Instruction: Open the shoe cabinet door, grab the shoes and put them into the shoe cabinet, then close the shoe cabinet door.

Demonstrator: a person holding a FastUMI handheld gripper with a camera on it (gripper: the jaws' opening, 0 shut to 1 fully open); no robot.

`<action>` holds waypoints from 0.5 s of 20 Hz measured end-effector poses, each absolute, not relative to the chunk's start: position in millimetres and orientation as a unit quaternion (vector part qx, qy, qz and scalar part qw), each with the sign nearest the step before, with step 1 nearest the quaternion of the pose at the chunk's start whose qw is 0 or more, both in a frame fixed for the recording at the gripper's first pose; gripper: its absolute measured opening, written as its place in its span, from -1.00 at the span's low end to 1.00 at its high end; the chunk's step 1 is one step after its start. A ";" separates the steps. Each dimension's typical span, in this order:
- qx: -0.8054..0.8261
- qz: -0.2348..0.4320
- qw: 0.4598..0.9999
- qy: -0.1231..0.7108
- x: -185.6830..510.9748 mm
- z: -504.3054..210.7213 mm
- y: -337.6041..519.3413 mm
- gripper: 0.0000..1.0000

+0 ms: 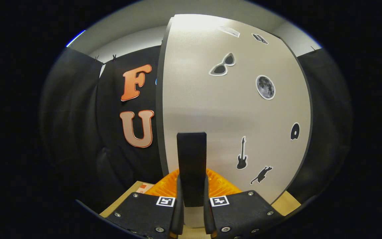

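Note:
The shoe cabinet door [230, 109] is a white panel with a dark edge and several black stickers, and it stands right in front of me. A black upright handle [191, 156] sticks out from its lower part. My gripper [192, 177] is shut on this handle, and the orange ridged fingers [222, 187] press on it from both sides. The door's left edge [159, 109] shows as a dark strip against the booth's black cloth. I cannot tell whether the door is ajar or fully shut.
A light wooden surface [119, 202] lies below the door on both sides of the fingers. On it, just left of the fingers, is the corner of a pale box with an orange label [144, 188]. Black cloth hangs left and right of the cabinet.

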State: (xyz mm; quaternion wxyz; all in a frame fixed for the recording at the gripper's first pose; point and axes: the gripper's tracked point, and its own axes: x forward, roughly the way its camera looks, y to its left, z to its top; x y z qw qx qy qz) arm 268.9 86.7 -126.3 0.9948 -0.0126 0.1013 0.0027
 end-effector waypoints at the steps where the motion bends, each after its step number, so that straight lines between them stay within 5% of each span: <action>1: -0.014 0.002 0.995 0.101 263.5 -124.7 86.9 -0.52; 10: -0.026 -0.016 0.994 0.106 214.7 -113.2 63.2 -0.52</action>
